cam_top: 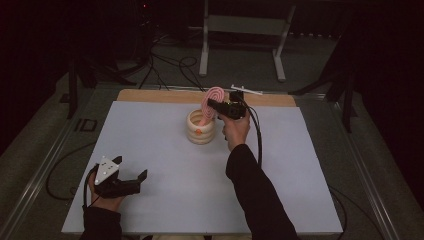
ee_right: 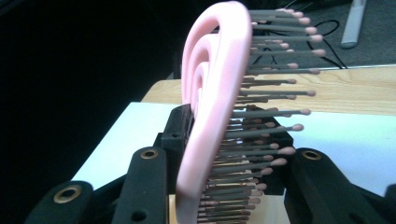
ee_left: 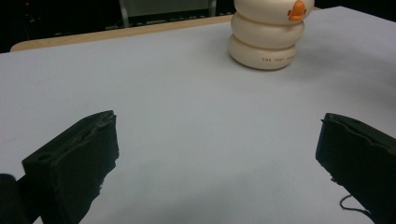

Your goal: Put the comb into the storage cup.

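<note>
A pink hairbrush (cam_top: 214, 97) stands upright with its handle down in a cream ribbed cup (cam_top: 201, 131) that bears an orange duck beak. My right gripper (cam_top: 212, 105) is shut on the brush head just above the cup's rim. In the right gripper view one jaw lies on the brush's (ee_right: 212, 93) pink back and the other against its bristles, which point right; my right gripper (ee_right: 229, 156) holds it low on the head. My left gripper (cam_top: 132, 167) rests open near the table's front left, nothing between its jaws. From my left gripper (ee_left: 218, 123) the cup (ee_left: 266, 39) stands far ahead.
A white board (cam_top: 150, 150) covers the table, with a wooden strip (cam_top: 150, 95) along its far edge. A small white object (cam_top: 247, 90) lies on that strip behind the cup. Beyond, white metal frame legs (cam_top: 204, 50) and cables cross the floor.
</note>
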Available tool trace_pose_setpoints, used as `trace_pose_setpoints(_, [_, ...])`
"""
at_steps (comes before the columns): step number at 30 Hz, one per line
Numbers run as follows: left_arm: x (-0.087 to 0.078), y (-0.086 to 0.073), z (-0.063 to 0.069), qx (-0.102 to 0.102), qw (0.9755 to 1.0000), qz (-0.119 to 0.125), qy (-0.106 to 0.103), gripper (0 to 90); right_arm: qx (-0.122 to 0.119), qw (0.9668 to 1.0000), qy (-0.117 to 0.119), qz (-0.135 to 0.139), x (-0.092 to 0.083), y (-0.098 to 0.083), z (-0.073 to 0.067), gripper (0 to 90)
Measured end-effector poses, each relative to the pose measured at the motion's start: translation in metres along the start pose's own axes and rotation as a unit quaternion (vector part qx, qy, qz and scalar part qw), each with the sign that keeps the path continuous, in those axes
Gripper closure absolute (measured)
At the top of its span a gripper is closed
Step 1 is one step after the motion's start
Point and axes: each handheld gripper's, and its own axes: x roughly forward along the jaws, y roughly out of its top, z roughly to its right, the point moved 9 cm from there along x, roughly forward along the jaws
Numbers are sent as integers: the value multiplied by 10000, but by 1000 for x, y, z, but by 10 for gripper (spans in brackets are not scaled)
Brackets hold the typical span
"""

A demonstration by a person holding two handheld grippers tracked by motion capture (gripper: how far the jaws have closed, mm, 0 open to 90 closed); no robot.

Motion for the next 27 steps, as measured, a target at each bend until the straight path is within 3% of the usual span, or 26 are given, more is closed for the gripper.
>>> trace_pose_setpoints(5, [0, 0, 0, 0, 10000, -4, 5, 3, -9, 10000, -47, -20, -2, 0, 3, 618])
trace_pose_setpoints(11, [0, 0, 0, 7, 10000, -2, 5, 3, -181, 9996, -222, -83, -8, 0, 10, 557])
trace_pose_setpoints(19, [0, 1, 0, -2, 10000, 18, 22, 3, -460, 9983, -358, -81, -21, 2, 19, 333])
trace_pose_setpoints(26, [-1, 2, -1, -16, 10000, 43, 75, 3, -634, 9973, -376, -44, -33, 6, 23, 231])
trace_pose_setpoints(27, [-1, 2, -2, -8, 10000, 42, 85, 2, -773, 9960, -439, -68, -41, 7, 25, 163])
